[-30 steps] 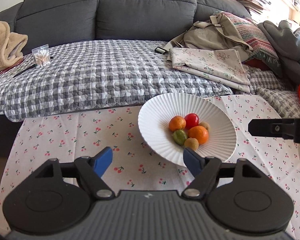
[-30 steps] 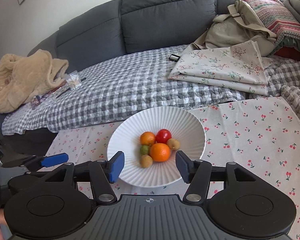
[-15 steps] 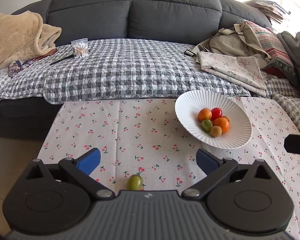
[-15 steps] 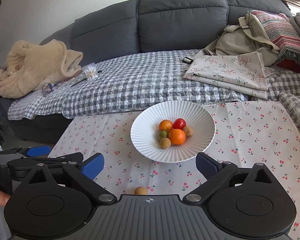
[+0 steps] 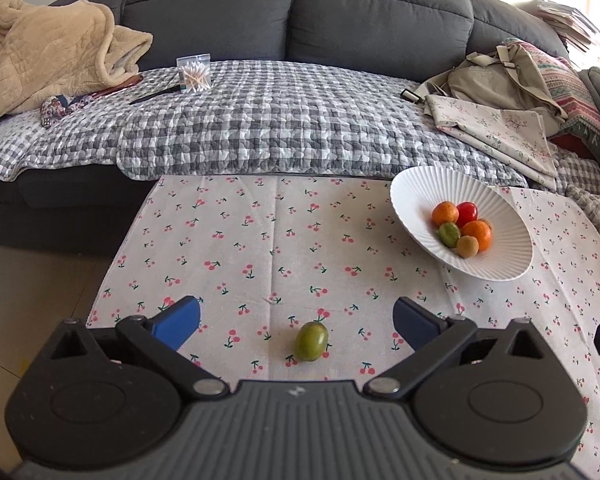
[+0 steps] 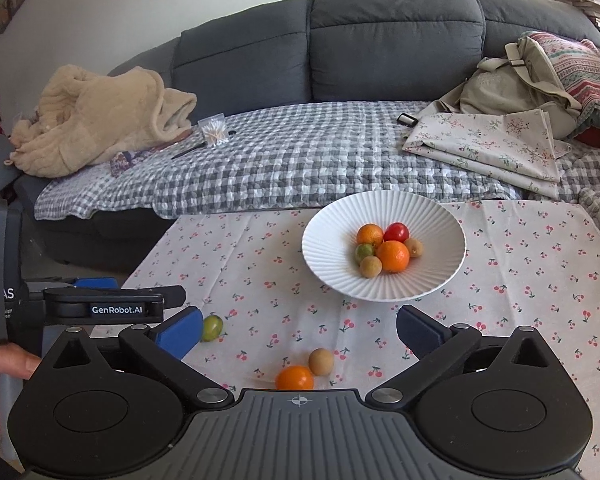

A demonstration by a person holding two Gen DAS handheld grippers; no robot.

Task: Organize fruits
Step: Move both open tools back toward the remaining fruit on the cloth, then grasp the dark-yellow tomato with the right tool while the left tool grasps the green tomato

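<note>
A white ribbed bowl (image 5: 416,196) (image 6: 328,236) on the cherry-print tablecloth (image 5: 260,248) holds several small fruits: oranges, a red one, green and tan ones. A loose green fruit (image 5: 311,341) lies on the cloth between the fingers of my open, empty left gripper (image 5: 296,322); it also shows in the right wrist view (image 6: 212,327). A loose orange (image 6: 294,378) and a tan fruit (image 6: 321,361) lie on the cloth just inside my open, empty right gripper (image 6: 298,332). The left gripper's body (image 6: 112,304) shows at the left of the right wrist view.
A grey sofa (image 5: 300,12) with a checked quilt (image 5: 260,128) runs behind the table. On it lie a beige blanket (image 5: 40,48), a cotton-swab box (image 5: 194,74), folded floral cloth (image 5: 496,128) and a canvas bag (image 5: 496,80). The table's left edge drops to the floor (image 5: 40,280).
Both grippers have pulled back from the bowl and opened wider. The loose green fruit, orange and tan fruit have come into view near the fingers.
</note>
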